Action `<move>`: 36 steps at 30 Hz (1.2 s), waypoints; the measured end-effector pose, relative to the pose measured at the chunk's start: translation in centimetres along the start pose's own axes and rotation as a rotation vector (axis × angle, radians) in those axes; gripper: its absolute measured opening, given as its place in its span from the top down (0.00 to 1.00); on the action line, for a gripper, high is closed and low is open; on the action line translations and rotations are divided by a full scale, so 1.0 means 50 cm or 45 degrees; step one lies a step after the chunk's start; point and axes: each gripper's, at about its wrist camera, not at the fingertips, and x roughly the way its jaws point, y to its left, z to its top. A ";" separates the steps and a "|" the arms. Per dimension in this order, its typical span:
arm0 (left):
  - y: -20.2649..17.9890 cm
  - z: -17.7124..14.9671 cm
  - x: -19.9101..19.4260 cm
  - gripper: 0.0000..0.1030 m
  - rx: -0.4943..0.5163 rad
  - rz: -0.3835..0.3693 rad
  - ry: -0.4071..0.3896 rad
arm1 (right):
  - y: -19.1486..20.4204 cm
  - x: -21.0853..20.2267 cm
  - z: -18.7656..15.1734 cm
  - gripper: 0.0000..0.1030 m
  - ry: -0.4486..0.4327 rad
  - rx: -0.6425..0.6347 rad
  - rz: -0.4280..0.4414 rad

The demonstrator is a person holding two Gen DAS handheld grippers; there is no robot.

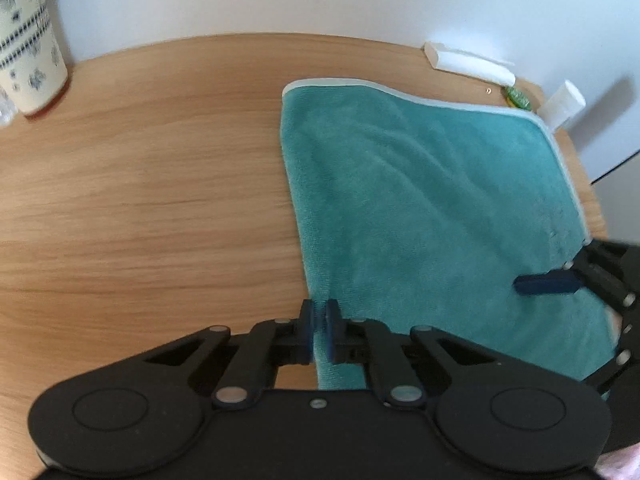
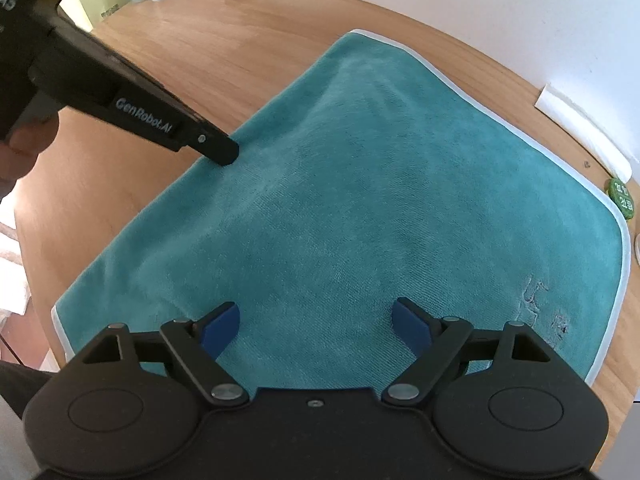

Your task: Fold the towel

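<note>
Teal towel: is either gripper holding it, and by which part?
The left gripper is shut on the teal terry towel at its left edge. The right gripper is open above it, holding nothing.

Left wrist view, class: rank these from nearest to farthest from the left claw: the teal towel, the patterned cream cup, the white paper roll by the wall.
1. Teal towel: its near left edge is pinched in the left claw.
2. Patterned cream cup: far left.
3. White paper roll: far right, by the wall.

Black left claw with blue pads, silver screws, black right claw, white GenRobot.AI lettering
</note>
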 end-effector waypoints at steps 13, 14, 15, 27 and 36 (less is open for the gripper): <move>0.043 -0.013 -0.059 0.99 0.004 0.210 -0.034 | 0.013 -0.022 -0.009 0.22 -0.035 -0.036 -0.026; 0.036 -0.023 -0.077 0.99 0.013 0.168 -0.060 | 0.014 -0.033 -0.009 0.22 -0.073 -0.045 -0.019; 0.027 -0.031 -0.093 0.98 0.021 0.121 -0.083 | 0.015 -0.042 -0.008 0.22 -0.097 -0.054 -0.006; -0.073 -0.098 -0.086 0.78 0.028 -0.077 -0.099 | 0.106 -0.014 0.008 0.32 -0.102 -0.581 0.192; -0.131 -0.150 -0.035 0.77 0.229 0.198 -0.079 | 0.094 -0.014 -0.028 0.29 -0.048 -0.608 0.197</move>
